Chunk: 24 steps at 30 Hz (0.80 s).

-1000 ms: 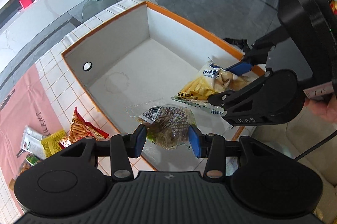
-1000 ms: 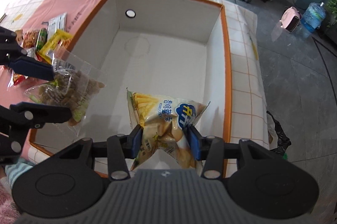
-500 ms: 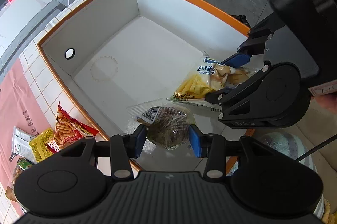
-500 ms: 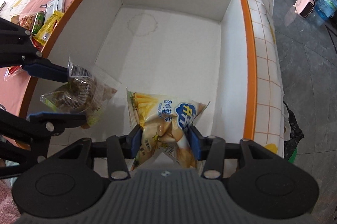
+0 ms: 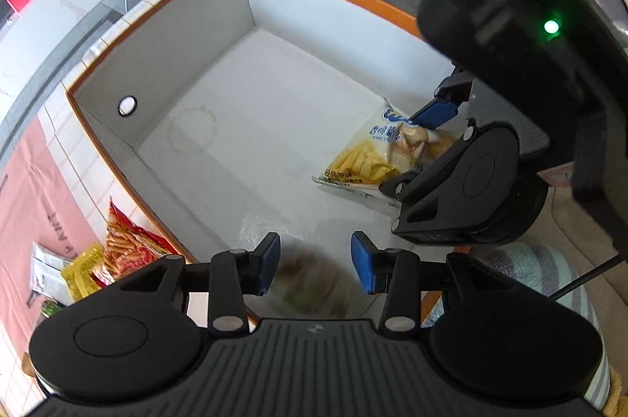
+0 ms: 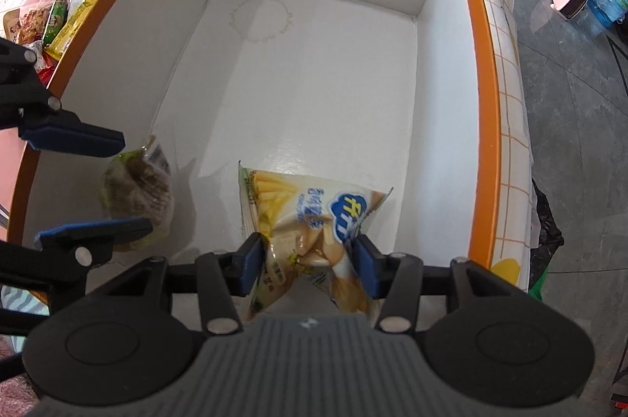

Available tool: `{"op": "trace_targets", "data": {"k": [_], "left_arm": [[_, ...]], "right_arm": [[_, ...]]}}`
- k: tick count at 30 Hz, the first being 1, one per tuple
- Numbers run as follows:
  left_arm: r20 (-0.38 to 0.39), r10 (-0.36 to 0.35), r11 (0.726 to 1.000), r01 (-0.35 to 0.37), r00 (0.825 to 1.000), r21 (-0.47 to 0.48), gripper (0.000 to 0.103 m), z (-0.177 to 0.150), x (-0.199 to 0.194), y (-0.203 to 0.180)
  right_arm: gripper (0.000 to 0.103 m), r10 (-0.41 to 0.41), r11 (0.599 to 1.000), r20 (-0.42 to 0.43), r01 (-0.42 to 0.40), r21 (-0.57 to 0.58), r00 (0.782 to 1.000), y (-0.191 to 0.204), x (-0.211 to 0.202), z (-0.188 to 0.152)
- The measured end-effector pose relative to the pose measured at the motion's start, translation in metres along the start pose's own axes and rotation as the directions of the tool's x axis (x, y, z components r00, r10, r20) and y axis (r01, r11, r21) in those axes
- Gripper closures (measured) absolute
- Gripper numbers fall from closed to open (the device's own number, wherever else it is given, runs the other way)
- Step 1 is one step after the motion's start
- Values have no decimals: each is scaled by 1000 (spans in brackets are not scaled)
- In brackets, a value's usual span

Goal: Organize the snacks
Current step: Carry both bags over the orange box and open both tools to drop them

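My right tongs [image 6: 304, 262] pinch the yellow chip bag [image 6: 310, 217] low inside the orange-rimmed white box [image 6: 484, 95], near its right wall. My left tongs [image 5: 316, 262] stand wide apart, gripping nothing, with the clear bag of brown snacks [image 6: 137, 195] between them (blurred in the left view) at the box's left wall. More packets [image 5: 106, 260] lie on the tabletop [image 5: 23, 197] outside.

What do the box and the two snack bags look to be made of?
Box: likely cardboard; matte white inside, orange rim, folded corner seams. Fries bag in the right hand-held gripper: glossy printed plastic film, crinkled, with glare. Brown-snack bag between the open left hand-held gripper's fingers: clear plastic film, contents showing through.
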<state>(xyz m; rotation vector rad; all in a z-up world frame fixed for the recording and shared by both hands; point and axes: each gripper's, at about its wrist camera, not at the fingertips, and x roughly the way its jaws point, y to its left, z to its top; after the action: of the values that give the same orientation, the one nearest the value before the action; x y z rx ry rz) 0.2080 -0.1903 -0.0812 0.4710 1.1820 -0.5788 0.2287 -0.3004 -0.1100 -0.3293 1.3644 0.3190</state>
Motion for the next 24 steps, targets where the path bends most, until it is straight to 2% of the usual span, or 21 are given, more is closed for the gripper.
{"op": "trace_targets", "data": {"k": [5, 6, 7, 13, 16, 24], "left_arm": [[22, 29, 999, -29, 999, 14, 46, -1, -13, -3], [31, 31, 999, -31, 999, 15, 45, -2, -17, -4], [40, 33, 999, -33, 999, 15, 44, -3, -21, -4], [107, 59, 998, -59, 993, -5, 42, -12, -51, -2], [154, 70, 997, -66, 986, -26, 38, -21, -70, -1], [243, 144, 987, -122, 959, -104, 35, -57, -113, 9]], "right_arm": [[46, 3, 1000, 14, -3, 13, 1000, 1, -11, -1], [36, -7, 1000, 21, 6, 17, 1000, 1, -14, -1], [32, -19, 1000, 33, 18, 19, 999, 2, -18, -1], [32, -49, 997, 109, 43, 56, 993, 2, -52, -7], [32, -66, 994, 162, 51, 94, 985, 6, -71, -13], [30, -20, 981, 301, -39, 188, 953, 28, -113, -38]]}}
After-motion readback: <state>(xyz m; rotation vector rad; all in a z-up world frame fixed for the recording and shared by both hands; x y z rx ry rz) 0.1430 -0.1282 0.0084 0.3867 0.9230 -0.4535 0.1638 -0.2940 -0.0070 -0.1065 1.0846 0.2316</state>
